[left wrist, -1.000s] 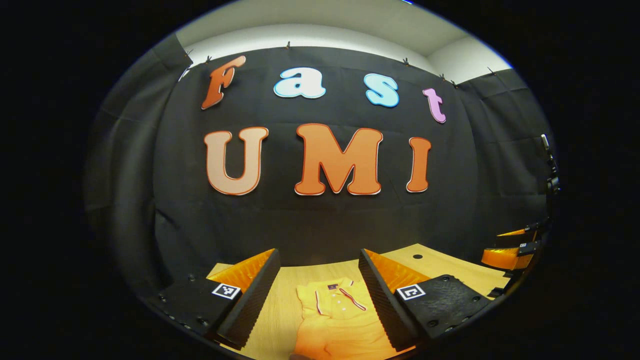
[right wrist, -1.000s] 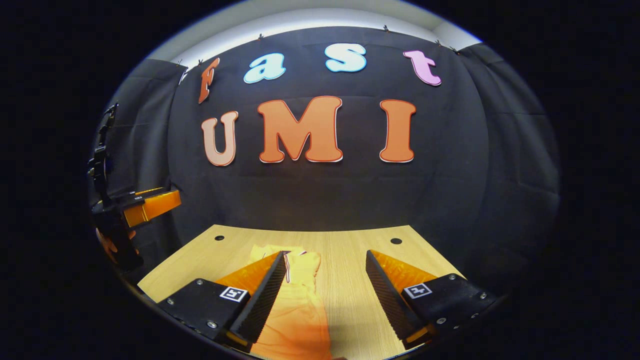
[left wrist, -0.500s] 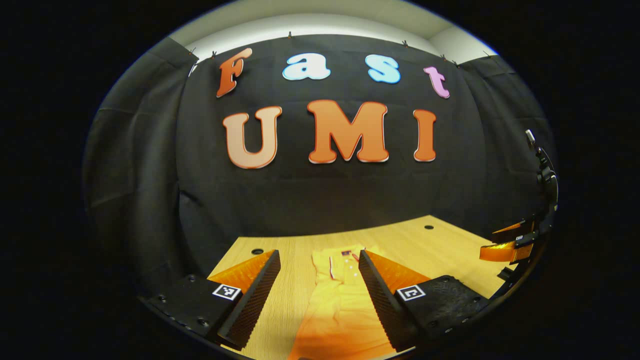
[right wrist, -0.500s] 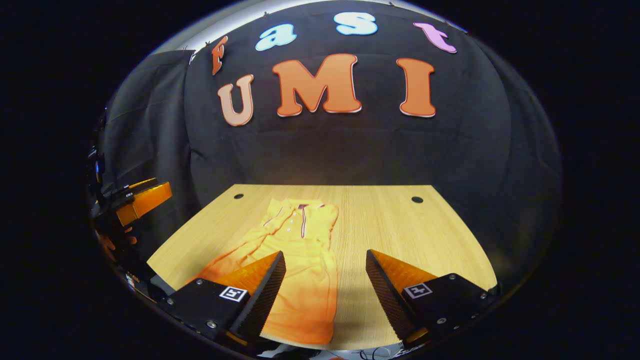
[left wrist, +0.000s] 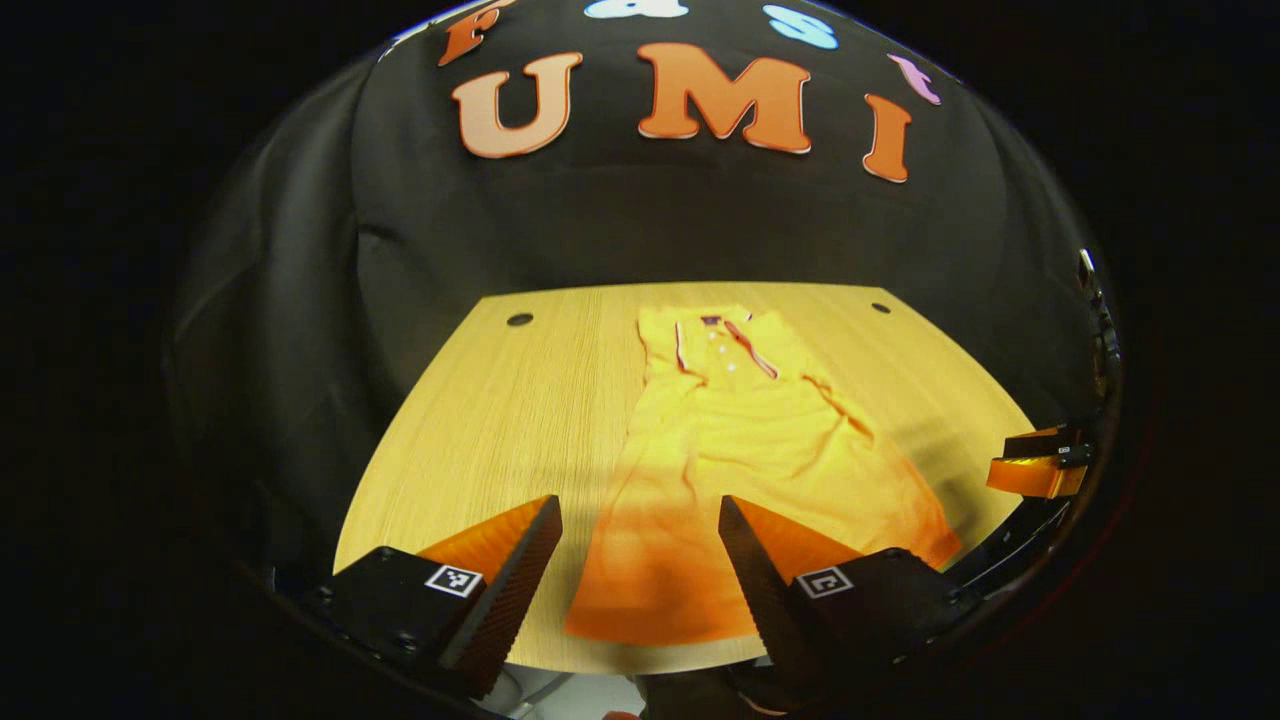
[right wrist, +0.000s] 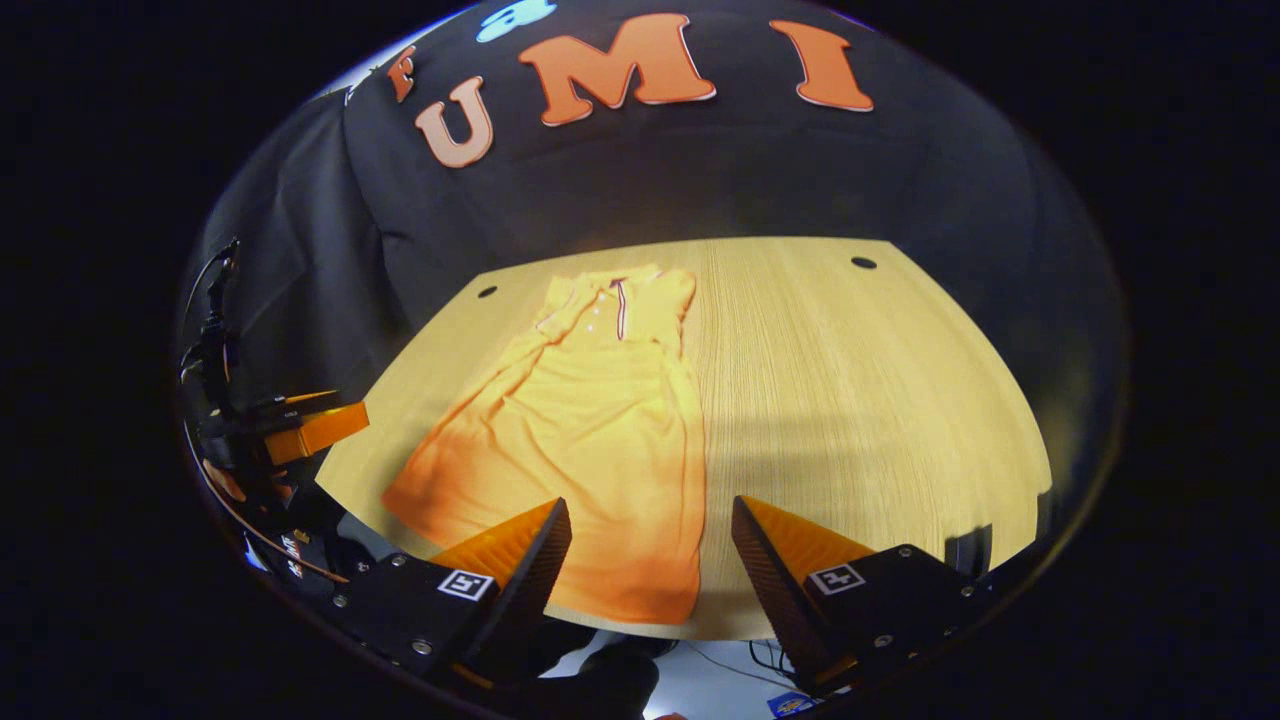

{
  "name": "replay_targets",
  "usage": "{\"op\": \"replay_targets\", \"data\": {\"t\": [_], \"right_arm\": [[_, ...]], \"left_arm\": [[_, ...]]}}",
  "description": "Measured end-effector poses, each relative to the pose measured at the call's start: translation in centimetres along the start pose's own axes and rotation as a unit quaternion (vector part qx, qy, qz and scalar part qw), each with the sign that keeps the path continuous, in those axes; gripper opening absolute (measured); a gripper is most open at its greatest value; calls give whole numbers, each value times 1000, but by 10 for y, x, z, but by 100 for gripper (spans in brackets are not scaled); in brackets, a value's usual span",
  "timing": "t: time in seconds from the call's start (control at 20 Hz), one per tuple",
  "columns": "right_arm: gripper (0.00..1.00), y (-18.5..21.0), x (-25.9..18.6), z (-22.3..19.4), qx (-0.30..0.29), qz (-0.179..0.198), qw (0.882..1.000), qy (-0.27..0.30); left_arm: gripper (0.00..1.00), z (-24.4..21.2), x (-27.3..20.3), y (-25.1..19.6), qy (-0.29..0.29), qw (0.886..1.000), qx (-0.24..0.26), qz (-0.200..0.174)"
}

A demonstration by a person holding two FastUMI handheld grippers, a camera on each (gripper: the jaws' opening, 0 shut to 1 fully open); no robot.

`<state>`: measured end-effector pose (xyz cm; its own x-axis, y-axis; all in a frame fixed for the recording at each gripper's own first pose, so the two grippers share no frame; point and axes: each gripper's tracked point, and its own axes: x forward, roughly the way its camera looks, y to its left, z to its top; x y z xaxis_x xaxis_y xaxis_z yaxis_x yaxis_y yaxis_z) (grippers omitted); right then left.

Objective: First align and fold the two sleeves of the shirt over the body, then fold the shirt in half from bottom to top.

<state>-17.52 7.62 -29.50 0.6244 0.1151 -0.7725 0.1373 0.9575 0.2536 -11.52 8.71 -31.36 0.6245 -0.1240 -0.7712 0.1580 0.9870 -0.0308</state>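
Note:
A yellow-orange polo shirt (left wrist: 740, 440) lies flat on the wooden table (left wrist: 500, 400), collar toward the far wall and hem toward the near edge. Its sleeves lie folded in over the body, making a long narrow shape. My left gripper (left wrist: 640, 580) hangs open above the hem's left part, holding nothing. In the right gripper view the same shirt (right wrist: 590, 420) stretches from the collar to the near edge, and my right gripper (right wrist: 650, 580) stands open above the hem's right corner. The other gripper (right wrist: 310, 430) shows at the left, off the table's side.
The table has small round holes (left wrist: 519, 319) near its far corners (right wrist: 863, 263). The black cloth wall (left wrist: 640, 220) stands right behind the table. Bare wood (right wrist: 860, 400) lies to the right of the shirt. Cables and floor (right wrist: 700, 670) show below the near edge.
Both grippers have drawn back toward the table's near edge and tipped down, so the whole shirt now shows. Both stay open and hold nothing.

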Motion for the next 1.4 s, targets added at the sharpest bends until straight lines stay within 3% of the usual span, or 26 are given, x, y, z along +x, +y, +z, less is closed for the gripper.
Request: {"op": "replay_targets", "data": {"t": [0.3,0.5,0.75,1.2,1.3,1.35,1.4], "right_arm": [[99,0,27,-45,6,-3,997,78],[99,2,35,-60,3,-2,994,112],[99,0,44,-77,-12,-10,988,155],[94,6,47,-91,-71,-38,979,189],[78,1,47,-93,-69,-51,977,197],[63,-4,50,-89,-46,-60,978,193],[40,-2,54,-86,1,-55,981,185]], "left_arm": [[99,-52,36,3,106,994,-24,-7],[99,-73,46,3,142,990,-9,-2],[99,-99,61,5,197,980,-26,-8],[98,-108,64,7,236,972,-13,-1],[92,-109,63,-1,237,972,-2,-10],[79,-110,64,-6,238,971,-4,-15],[55,-108,64,-14,235,972,-15,-24]]}}
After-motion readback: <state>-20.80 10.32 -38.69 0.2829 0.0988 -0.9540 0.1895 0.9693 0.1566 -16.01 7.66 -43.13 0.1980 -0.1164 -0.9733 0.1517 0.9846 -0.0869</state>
